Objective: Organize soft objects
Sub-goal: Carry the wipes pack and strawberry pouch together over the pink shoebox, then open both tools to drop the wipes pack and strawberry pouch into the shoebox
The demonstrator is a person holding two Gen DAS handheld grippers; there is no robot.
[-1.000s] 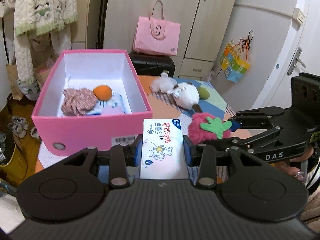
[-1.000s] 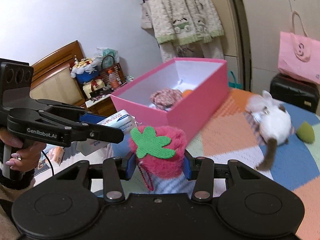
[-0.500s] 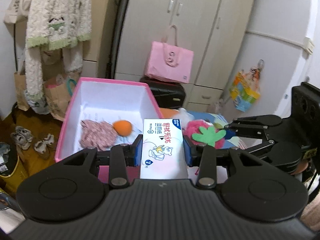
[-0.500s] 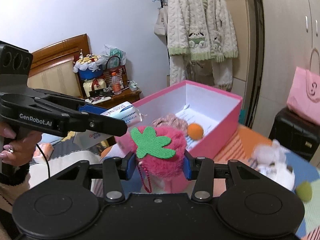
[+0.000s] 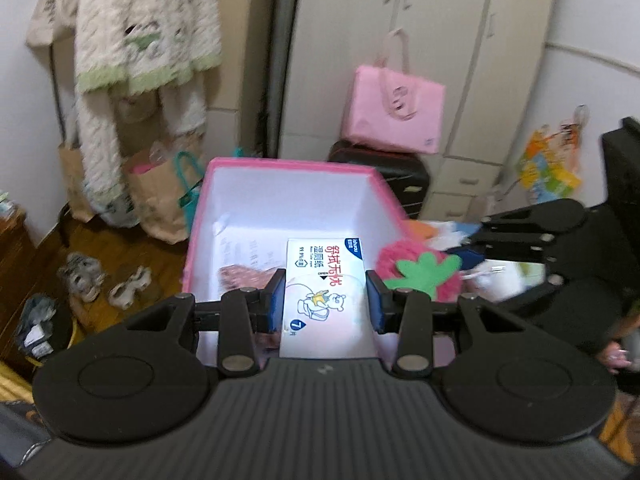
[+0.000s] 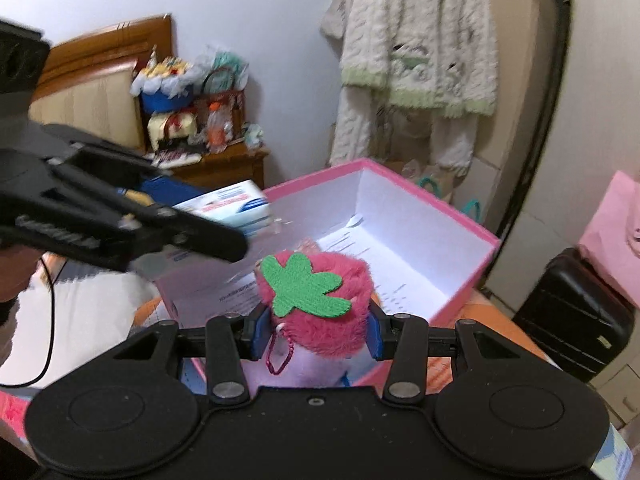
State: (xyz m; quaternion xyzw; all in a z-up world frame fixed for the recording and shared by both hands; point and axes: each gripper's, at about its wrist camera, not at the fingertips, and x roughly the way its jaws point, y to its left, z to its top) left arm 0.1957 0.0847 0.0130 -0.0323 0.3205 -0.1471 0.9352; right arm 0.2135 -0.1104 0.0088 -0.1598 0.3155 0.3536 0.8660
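My left gripper [image 5: 326, 300] is shut on a white tissue pack [image 5: 325, 292] with a bear print and holds it above the open pink box [image 5: 292, 168]. My right gripper [image 6: 314, 330] is shut on a fluffy pink strawberry plush [image 6: 320, 308] with a green felt leaf, held over the box's [image 6: 476, 232] near edge. The plush also shows in the left wrist view [image 5: 416, 272], just right of the tissue pack. A patterned pink cloth [image 5: 248, 276] lies inside the box. The tissue pack shows in the right wrist view [image 6: 232, 208], held by the left gripper.
A black suitcase [image 5: 384, 172] with a pink bag [image 5: 396, 112] on it stands behind the box. A fuzzy cardigan [image 5: 148, 28] hangs at the left. Shoes [image 5: 108, 284] lie on the wooden floor. A wooden nightstand [image 6: 224, 164] with clutter stands by the bed.
Both grippers have moved forward and up, over the pink box, carrying the tissue pack and the strawberry plush. The views are blurred by motion.
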